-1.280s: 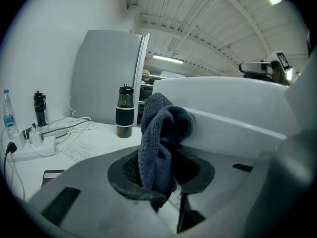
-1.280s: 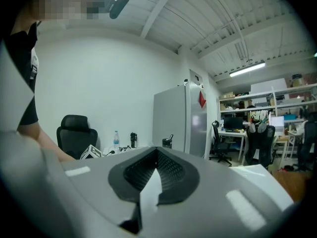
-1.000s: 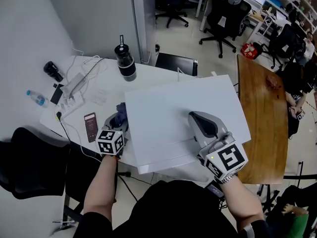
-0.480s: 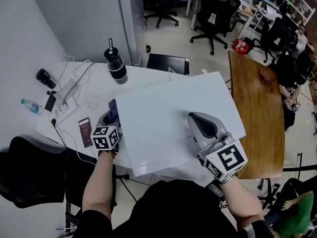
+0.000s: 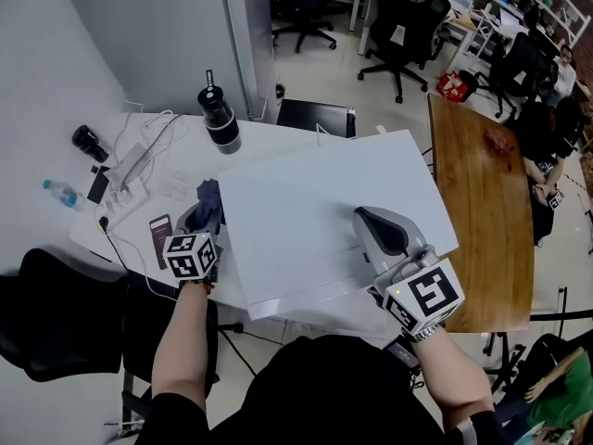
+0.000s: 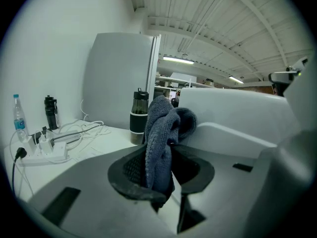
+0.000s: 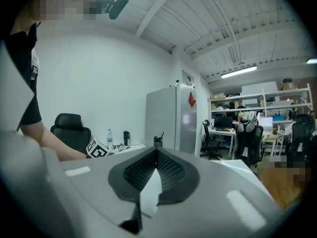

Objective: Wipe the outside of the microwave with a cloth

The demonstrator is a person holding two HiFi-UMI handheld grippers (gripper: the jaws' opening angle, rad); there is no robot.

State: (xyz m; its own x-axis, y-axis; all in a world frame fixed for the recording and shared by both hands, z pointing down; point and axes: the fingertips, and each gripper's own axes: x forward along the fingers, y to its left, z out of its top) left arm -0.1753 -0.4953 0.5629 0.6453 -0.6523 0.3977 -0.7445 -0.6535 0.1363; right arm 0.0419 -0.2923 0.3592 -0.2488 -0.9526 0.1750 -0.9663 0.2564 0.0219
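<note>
The white microwave (image 5: 306, 211) fills the middle of the head view, seen from above. At its left side my left gripper (image 5: 206, 213) is shut on a blue-grey cloth (image 5: 209, 196), which lies against the side wall. In the left gripper view the cloth (image 6: 161, 133) stands bunched up between the pads, with the microwave (image 6: 237, 113) just to its right. My right gripper (image 5: 363, 217) rests on the microwave's top near the right front. Its jaws are shut with nothing between them (image 7: 157, 155).
On the white table to the left are a black bottle (image 5: 220, 119), a power strip with cables (image 5: 134, 165), a phone (image 5: 160, 228) and a small water bottle (image 5: 61, 193). A wooden table (image 5: 482, 202) stands to the right, and a black chair (image 5: 56, 313) at the lower left.
The head view has shifted a little. The left gripper with the cloth has stayed at the microwave's left side, slightly lower in the picture. The right gripper has kept its place on top.
</note>
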